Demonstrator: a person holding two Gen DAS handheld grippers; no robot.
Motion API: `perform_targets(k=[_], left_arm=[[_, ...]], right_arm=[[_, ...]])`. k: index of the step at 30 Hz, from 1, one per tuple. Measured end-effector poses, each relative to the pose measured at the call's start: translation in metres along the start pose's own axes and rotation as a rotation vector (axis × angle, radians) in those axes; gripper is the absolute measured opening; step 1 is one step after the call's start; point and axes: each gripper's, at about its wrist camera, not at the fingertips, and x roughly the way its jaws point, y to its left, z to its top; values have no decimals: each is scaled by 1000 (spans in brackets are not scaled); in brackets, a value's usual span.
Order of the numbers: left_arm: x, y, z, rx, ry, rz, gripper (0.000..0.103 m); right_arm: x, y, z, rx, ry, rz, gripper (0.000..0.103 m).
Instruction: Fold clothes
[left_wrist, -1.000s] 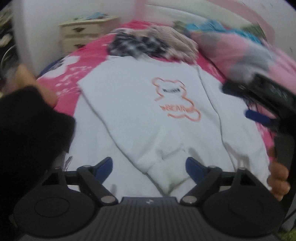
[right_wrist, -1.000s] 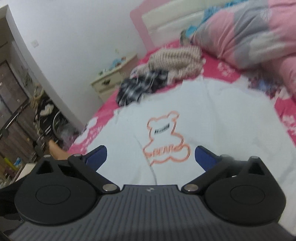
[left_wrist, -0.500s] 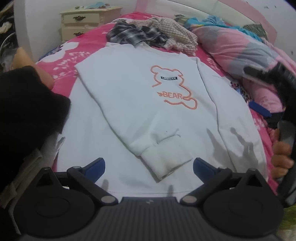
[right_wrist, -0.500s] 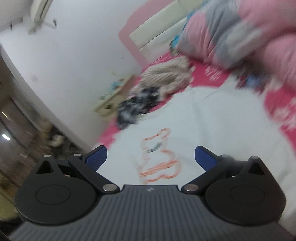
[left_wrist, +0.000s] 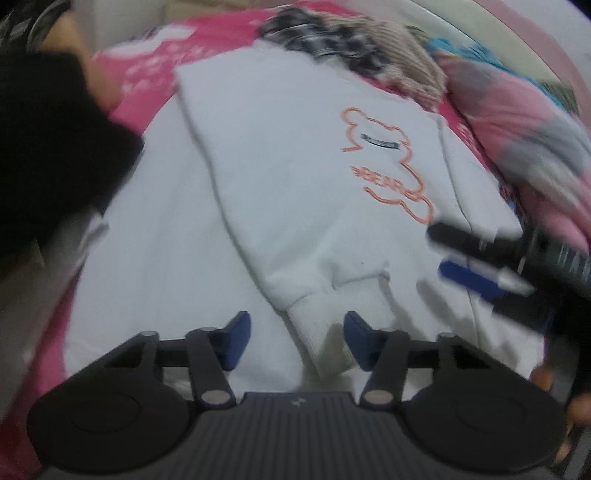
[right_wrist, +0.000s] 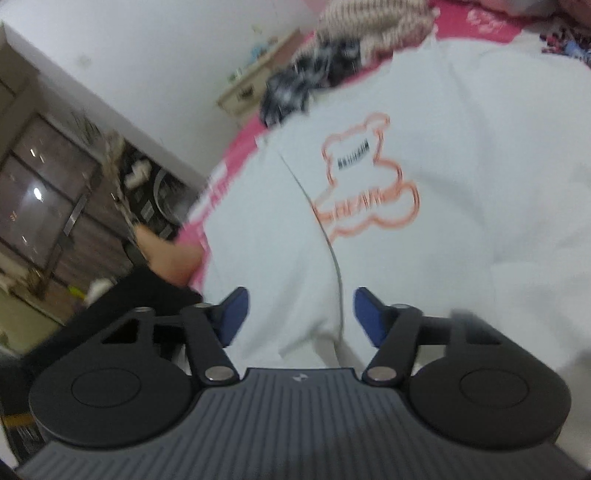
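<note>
A white sweatshirt (left_wrist: 295, 155) with an orange bear print (left_wrist: 388, 166) lies flat on the pink bed. One sleeve is folded across its body, and the ribbed cuff (left_wrist: 317, 328) lies near the bottom of the left wrist view. My left gripper (left_wrist: 297, 341) hangs low over that cuff. Its jaws are closing with the cuff between them, and the pads stand clear of the cloth. My right gripper (right_wrist: 301, 315) is low over the sweatshirt (right_wrist: 461, 166) near a seam. Its jaws are closing over white fabric without a clear pinch. The right gripper (left_wrist: 469, 266) also shows at the right of the left wrist view.
A pile of plaid and beige knit clothes (left_wrist: 351, 48) lies at the head of the bed. A pink and grey quilt (left_wrist: 524, 122) runs along the right side. A person's black sleeve (left_wrist: 48, 147) is at the left. A cream nightstand (right_wrist: 255, 81) stands by the wall.
Both grippers have come down closer to the sweatshirt and their jaws have narrowed from wide open. The folded sleeve's cuff now lies between the left fingers.
</note>
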Motion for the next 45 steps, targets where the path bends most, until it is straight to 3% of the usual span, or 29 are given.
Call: perform_targets(k=[9,20,22,25,27,30,38,45], left_arm=[[22,1,1,-45,40,-42,30],[31,-4,-1,-28,33,-22,27],[31,-5,-2,-22,24,-19,21],[30,-5,-3,-15,11,-24,10],[26,-8,-4,-2,-4,-24,7],[16,-13,-7,39,-31,-8,6],[-25,11,-9,34,-26,54,6],[-41,50,-11,-30,54,103,6]], right_arm=[[16,4,-18,-42,88,-70,37],[25,5,-21,-73,99,-117,39],[26,3,-22,-71,100,-112,37],[26,4,-22,-77,105,-112,18],[24,2,-23,-65,103,-105,9],[19,1,-23,-46,100,-92,4],[12,25,-32,-90,162,-15,2],[29,55,-57,-155,273,57,2]])
